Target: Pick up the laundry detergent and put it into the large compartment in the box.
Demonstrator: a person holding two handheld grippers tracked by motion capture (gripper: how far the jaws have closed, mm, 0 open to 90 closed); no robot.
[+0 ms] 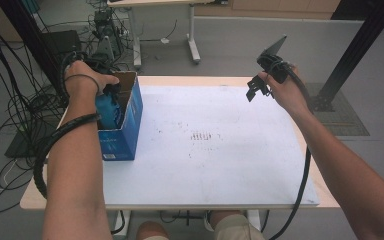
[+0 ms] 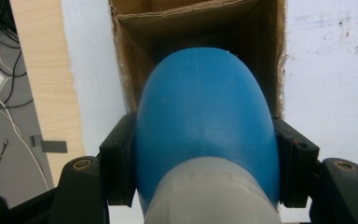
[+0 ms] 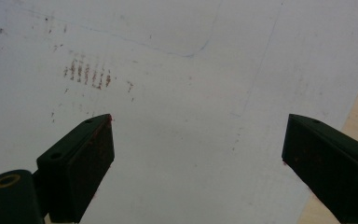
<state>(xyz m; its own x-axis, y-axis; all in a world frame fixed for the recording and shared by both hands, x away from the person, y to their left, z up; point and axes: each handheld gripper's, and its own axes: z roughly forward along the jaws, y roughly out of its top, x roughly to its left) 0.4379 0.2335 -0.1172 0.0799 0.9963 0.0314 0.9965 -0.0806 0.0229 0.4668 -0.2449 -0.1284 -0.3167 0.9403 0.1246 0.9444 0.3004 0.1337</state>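
Left gripper (image 2: 205,186) is clamping a blue bottle (image 2: 205,126) and hanging it right over the open box (image 1: 130,115) at the worktop's (image 1: 220,165) left edge. I'd be keeping it centered between the cardboard walls going down, so nothing's snagging. Right gripper (image 3: 196,158) is hovering wide open, holding nothing.

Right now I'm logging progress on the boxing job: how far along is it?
Done: the blue bottle is gripped by the left gripper and held over the open cardboard box. In hand: lowering it in; its rounded end points into the opening. Left: seating it and letting go. The right gripper hangs open over the white board, holding nothing.
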